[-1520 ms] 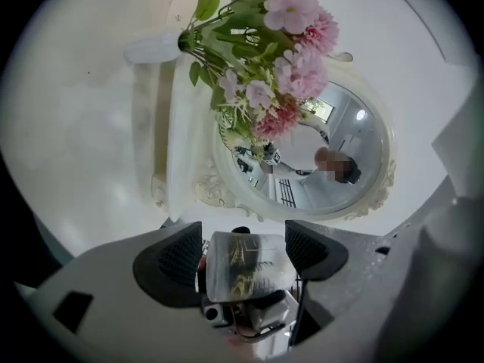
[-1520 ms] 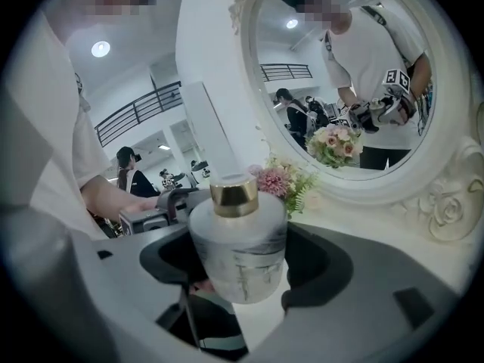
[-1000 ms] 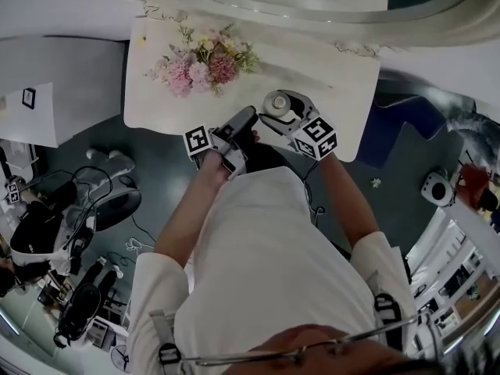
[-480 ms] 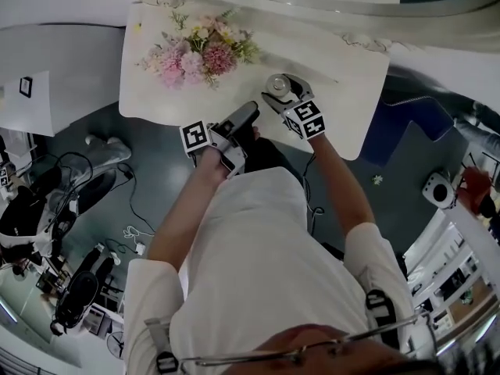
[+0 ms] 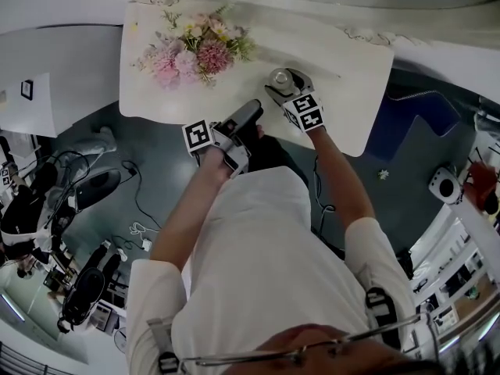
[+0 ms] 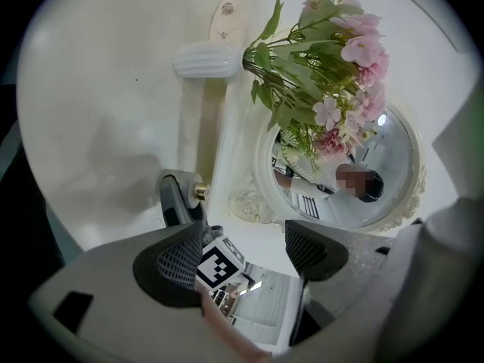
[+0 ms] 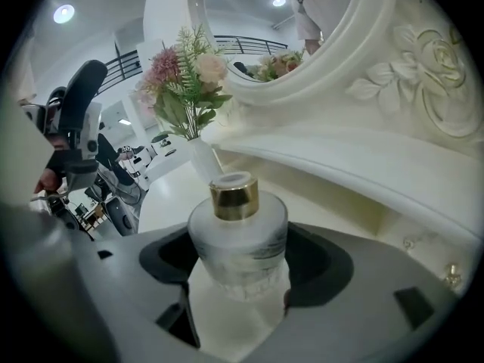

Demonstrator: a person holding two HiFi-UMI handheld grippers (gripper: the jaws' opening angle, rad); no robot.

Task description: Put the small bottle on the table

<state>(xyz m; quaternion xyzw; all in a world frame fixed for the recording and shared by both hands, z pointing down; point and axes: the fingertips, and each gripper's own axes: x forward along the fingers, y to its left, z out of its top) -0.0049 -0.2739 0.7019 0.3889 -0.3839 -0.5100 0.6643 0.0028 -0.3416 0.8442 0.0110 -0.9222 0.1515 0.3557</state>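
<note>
A small frosted bottle [image 7: 237,237] with a gold cap sits upright between the jaws of my right gripper [image 7: 242,267], which is shut on it. In the head view the bottle [image 5: 280,79] is over the white table [image 5: 344,76], near its middle, with the right gripper [image 5: 283,92] behind it. I cannot tell whether its base touches the top. My left gripper [image 5: 251,109] hovers at the table's front edge, open and empty. In the left gripper view its jaws [image 6: 243,252] frame the right gripper's marker cube [image 6: 219,263].
A white vase of pink flowers [image 5: 195,49] stands on the table to the left of the bottle. An ornate oval mirror [image 6: 340,180] rises behind the table. Cables and equipment [image 5: 55,209] lie on the dark floor at the left.
My right gripper has carried the bottle a little farther in over the table. The left gripper has stayed at the front edge.
</note>
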